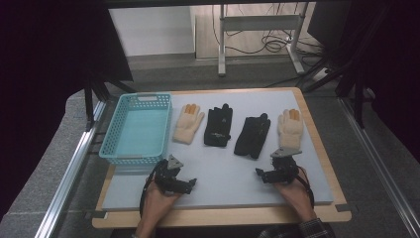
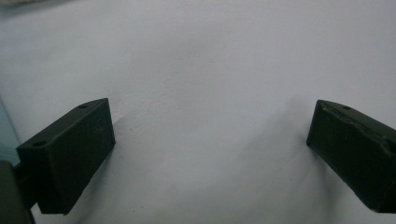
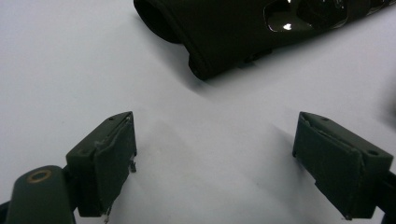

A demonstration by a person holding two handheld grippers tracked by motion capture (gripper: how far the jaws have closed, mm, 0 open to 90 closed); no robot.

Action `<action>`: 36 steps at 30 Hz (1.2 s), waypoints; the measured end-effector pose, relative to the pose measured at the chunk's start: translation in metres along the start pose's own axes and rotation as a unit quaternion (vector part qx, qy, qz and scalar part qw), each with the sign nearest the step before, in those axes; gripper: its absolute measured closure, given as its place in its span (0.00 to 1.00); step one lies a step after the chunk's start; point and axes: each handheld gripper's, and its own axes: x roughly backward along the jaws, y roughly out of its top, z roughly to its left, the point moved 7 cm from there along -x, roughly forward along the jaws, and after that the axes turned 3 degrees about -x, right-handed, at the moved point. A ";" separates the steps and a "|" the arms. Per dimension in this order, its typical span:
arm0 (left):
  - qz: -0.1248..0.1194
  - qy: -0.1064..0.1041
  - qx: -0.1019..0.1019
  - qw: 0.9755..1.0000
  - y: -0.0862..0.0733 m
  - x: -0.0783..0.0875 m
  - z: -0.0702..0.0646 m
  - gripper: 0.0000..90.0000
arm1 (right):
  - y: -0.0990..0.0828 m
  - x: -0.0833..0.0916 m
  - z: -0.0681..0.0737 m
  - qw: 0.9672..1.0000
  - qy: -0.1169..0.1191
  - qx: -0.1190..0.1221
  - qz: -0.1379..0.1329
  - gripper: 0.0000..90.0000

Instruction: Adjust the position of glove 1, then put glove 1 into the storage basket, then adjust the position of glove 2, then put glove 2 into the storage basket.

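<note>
Four gloves lie in a row across the grey mat (image 1: 223,173): a cream glove with orange fingertips (image 1: 188,124), a black glove (image 1: 218,126), a second black glove (image 1: 252,136) and another cream glove (image 1: 290,128). My left gripper (image 1: 181,181) rests on the mat near its front left, just below the basket. Its jaws stand wide open over bare mat (image 2: 210,116). My right gripper (image 1: 275,173) sits near the front right, below the second black glove and the right cream glove. It is open too (image 3: 215,123), with a black glove's cuff (image 3: 210,32) just beyond its jaws.
A teal plastic basket (image 1: 110,144) stands at the mat's left side, above my left hand; a sliver of it (image 2: 3,135) shows in the left gripper view. The wooden table edge (image 1: 223,215) runs along the front. Metal rails flank the table on both sides.
</note>
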 end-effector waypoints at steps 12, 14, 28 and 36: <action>-0.002 0.000 -0.001 1.000 0.000 0.000 0.000 0.01 | 0.000 -0.001 0.000 1.000 -0.003 -0.001 0.002 0.12; -0.002 0.001 -0.001 1.000 0.000 0.000 0.000 0.01 | 0.000 0.000 0.000 1.000 -0.003 -0.001 0.001 0.12; -0.002 0.000 0.000 1.000 0.000 0.000 0.000 0.01 | 0.000 0.000 -0.001 1.000 -0.002 -0.003 0.001 0.12; -0.002 0.000 0.000 1.000 0.000 0.000 0.000 0.01 | 0.000 0.000 -0.001 1.000 -0.002 -0.003 0.002 0.12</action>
